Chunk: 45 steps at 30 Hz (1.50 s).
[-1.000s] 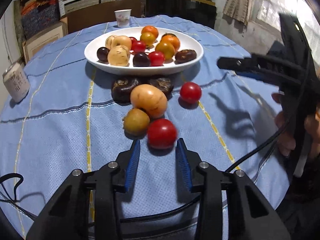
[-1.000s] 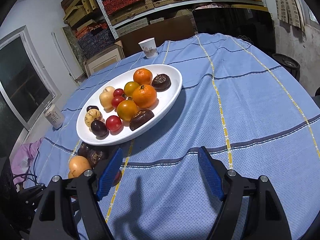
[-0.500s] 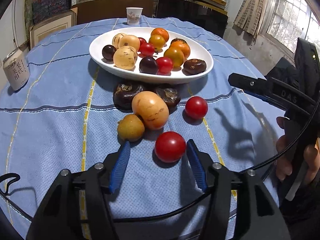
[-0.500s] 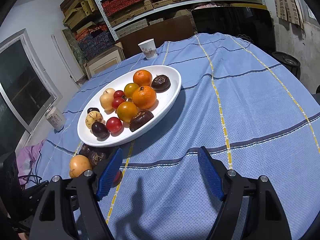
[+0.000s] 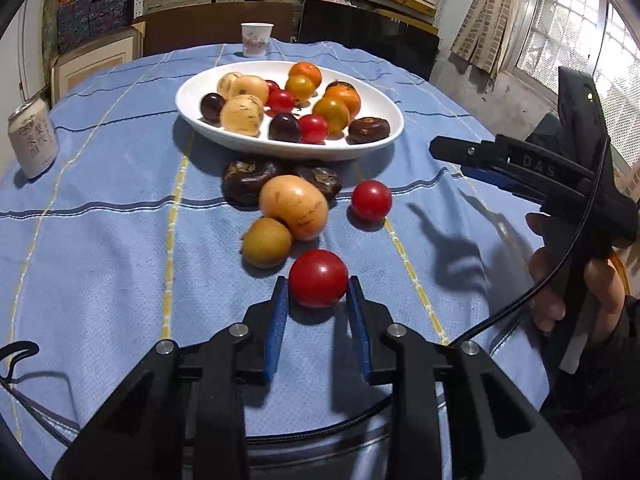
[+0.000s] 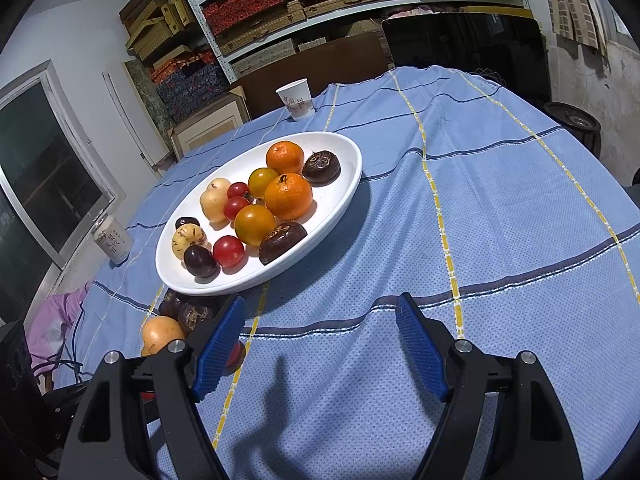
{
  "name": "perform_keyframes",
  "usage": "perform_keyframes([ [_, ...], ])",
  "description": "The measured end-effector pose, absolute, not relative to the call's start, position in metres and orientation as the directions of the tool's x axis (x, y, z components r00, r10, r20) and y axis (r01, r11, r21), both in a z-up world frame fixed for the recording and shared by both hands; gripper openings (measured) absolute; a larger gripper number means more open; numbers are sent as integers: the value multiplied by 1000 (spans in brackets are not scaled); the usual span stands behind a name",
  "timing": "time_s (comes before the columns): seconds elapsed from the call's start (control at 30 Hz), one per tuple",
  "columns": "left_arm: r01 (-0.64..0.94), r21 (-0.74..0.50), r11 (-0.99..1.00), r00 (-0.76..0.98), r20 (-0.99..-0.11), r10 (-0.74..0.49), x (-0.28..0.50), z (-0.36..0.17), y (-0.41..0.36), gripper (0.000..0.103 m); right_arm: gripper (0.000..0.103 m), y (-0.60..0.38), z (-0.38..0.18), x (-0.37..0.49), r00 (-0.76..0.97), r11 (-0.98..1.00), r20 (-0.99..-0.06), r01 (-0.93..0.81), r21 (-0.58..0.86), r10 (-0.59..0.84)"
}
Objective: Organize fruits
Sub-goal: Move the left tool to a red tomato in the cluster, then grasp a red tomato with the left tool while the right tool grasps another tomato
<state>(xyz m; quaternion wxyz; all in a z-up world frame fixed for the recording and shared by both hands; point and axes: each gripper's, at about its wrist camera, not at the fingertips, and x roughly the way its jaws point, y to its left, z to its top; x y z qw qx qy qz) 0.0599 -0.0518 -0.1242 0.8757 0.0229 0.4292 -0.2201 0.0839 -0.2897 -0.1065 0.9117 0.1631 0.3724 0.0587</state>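
Left gripper (image 5: 318, 292) pinched on a red tomato (image 5: 318, 278) near the table's near edge; right gripper (image 6: 320, 320) spread wide, holding nothing.

The left gripper tilts down toward the blue tablecloth (image 5: 100, 240), its jaws having just closed so the blue pads (image 5: 276, 332) press the tomato's sides, in front of the loose fruit lying before the white plate (image 5: 376, 92). The left view alone shows the grip, a second tomato (image 5: 371, 200), a small brown fruit (image 5: 267, 242), and the hand (image 5: 576, 280) holding the right gripper over the table's right side. The right view shows its own jaws angled down over bare cloth, and the paper cup (image 6: 296, 100) at the far edge.
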Motion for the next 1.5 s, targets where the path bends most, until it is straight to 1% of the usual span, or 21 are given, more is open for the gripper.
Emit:
perform_keyframes([
  [0.23, 321, -116, 940, 561, -776, -288, 67, -124, -20, 28, 78, -289, -106, 84, 714, 940, -661, 12, 340, 230],
  [0.33, 302, -124, 945, 559, -780, -281, 71, -126, -12, 29, 78, -284, -106, 84, 707, 945, -666, -10, 326, 237],
  [0.4, 312, -67, 948, 571, -784, -243, 70, -127, -18, 32, 78, -280, -104, 84, 706, 950, -666, -30, 309, 239],
  [0.47, 319, -25, 948, 573, -791, -214, 70, -130, -26, 43, 78, -276, -103, 82, 708, 954, -666, -39, 296, 235],
  [0.5, 322, -13, 947, 579, -788, -208, 69, -130, -28, 47, 78, -275, -103, 83, 707, 956, -669, -38, 291, 232],
  [0.53, 320, -7, 947, 578, -790, -202, 70, -130, -30, 54, 78, -275, -104, 83, 704, 956, -672, -35, 291, 230],
  [0.57, 319, -15, 948, 576, -791, -206, 70, -130, -29, 54, 78, -276, -104, 83, 703, 956, -673, -32, 292, 229],
  [0.7, 323, -45, 945, 571, -788, -232, 72, -129, -27, 53, 78, -277, -105, 84, 700, 956, -677, -27, 293, 227],
  [0.77, 346, -33, 938, 573, -784, -239, 70, -129, -31, 47, 78, -277, -105, 85, 699, 956, -679, -24, 292, 225],
  [0.87, 364, -32, 931, 602, -754, -261, 65, -125, -32, 31, 78, -276, -106, 86, 697, 957, -682, -21, 289, 222],
  [0.9, 365, -40, 930, 605, -749, -270, 64, -123, -31, 29, 78, -277, -106, 85, 698, 957, -681, -21, 290, 222],
  [1.0, 360, -98, 928, 614, -724, -314, 64, -119, -21, 29, 78, -277, -106, 85, 697, 958, -682, -22, 288, 221],
  [1.1, 338, -117, 934, 635, -704, -317, 64, -115, -12, 29, 78, -271, -105, 84, 692, 962, -685, -52, 267, 228],
  [1.23, 306, -154, 939, 649, -689, -324, 68, -113, 2, 29, 78, -241, -102, 81, 663, 968, -705, -171, 184, 251],
  [1.33, 296, -201, 934, 639, -685, -350, 70, -114, 10, 29, 78, -216, -105, 83, 633, 966, -737, -233, 108, 236],
  [1.43, 306, -213, 928, 639, -677, -366, 69, -114, 11, 29, 78, -202, -107, 89, 613, 967, -763, -246, 63, 206],
  [1.5, 313, -211, 926, 644, -670, -370, 67, -113, 10, 29, 78, -198, -109, 94, 597, 967, -776, -246, 63, 202],
])
